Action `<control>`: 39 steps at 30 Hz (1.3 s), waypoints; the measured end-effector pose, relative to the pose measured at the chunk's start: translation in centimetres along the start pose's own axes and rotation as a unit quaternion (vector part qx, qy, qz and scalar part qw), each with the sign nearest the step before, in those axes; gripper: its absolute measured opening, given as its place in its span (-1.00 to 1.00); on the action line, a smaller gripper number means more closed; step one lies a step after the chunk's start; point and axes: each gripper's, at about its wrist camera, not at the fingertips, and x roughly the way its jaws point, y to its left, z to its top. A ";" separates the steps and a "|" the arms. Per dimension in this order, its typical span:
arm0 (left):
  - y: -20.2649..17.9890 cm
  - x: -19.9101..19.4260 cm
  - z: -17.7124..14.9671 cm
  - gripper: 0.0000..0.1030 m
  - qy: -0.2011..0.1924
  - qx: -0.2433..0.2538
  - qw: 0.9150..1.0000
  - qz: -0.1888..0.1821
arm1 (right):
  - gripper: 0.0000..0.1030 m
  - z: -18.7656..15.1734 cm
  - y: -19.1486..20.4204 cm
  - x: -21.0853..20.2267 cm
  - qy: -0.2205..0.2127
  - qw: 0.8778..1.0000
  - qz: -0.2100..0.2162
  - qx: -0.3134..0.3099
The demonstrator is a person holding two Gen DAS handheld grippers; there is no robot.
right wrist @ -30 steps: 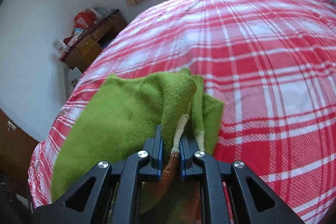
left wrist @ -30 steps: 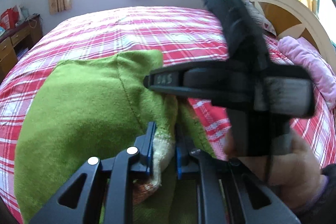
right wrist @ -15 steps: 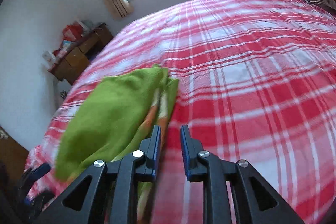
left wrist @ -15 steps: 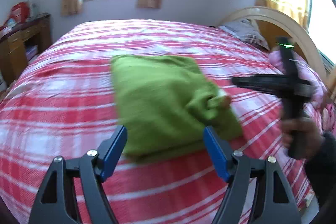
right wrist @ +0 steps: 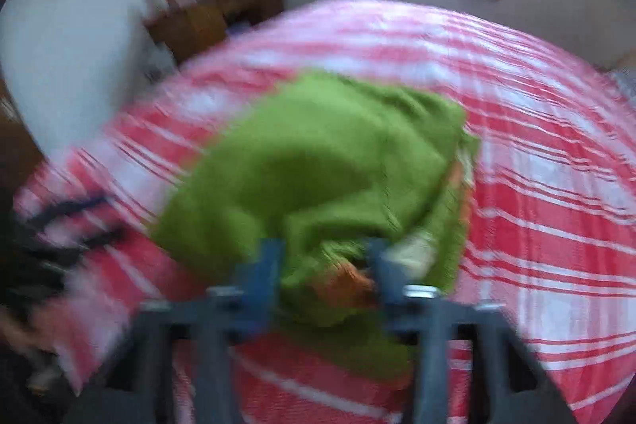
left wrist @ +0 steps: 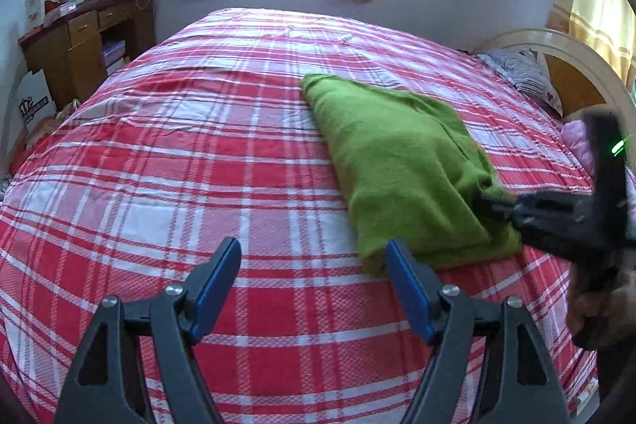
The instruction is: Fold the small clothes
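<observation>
Green garment [left wrist: 401, 161] folded on plaid bedspread [left wrist: 179, 161], right of centre. Left gripper [left wrist: 314, 277] spread wide, empty, above bedspread. Right gripper [right wrist: 324, 265] parted, straddling garment's near edge; view blurred.

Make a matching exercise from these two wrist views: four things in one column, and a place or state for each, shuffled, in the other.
1. green knitted garment
2. left gripper
3. brown wooden desk
4. pink soft bundle

A. jaws wide apart, empty
B. against the wall, left of the window
C. folded on the plaid bedspread
D. by the headboard

Pairs: 1-C, 2-A, 3-B, 4-D
</observation>
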 end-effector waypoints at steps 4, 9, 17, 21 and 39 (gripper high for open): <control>0.9 0.3 0.5 0.57 0.002 -0.013 1.000 -0.009 | -0.75 -2.0 -1.9 -1.9 -0.028 0.999 -0.007 0.047; 1.2 1.1 2.1 0.60 -0.006 -0.024 0.999 -0.026 | -0.81 -5.5 -5.9 -3.8 -0.045 0.988 0.013 0.148; -1.4 6.4 2.3 0.68 0.035 0.008 0.999 -0.010 | -0.55 -5.8 -6.3 -5.4 -0.056 0.981 0.016 0.186; -1.4 6.9 1.8 0.80 0.033 -0.013 0.999 -0.011 | -0.38 -3.2 -5.2 -7.7 -0.104 0.981 -0.020 0.161; -2.2 8.5 6.5 0.81 0.009 -0.022 0.999 0.024 | -0.70 1.0 -5.9 0.9 -0.060 0.984 -0.065 0.152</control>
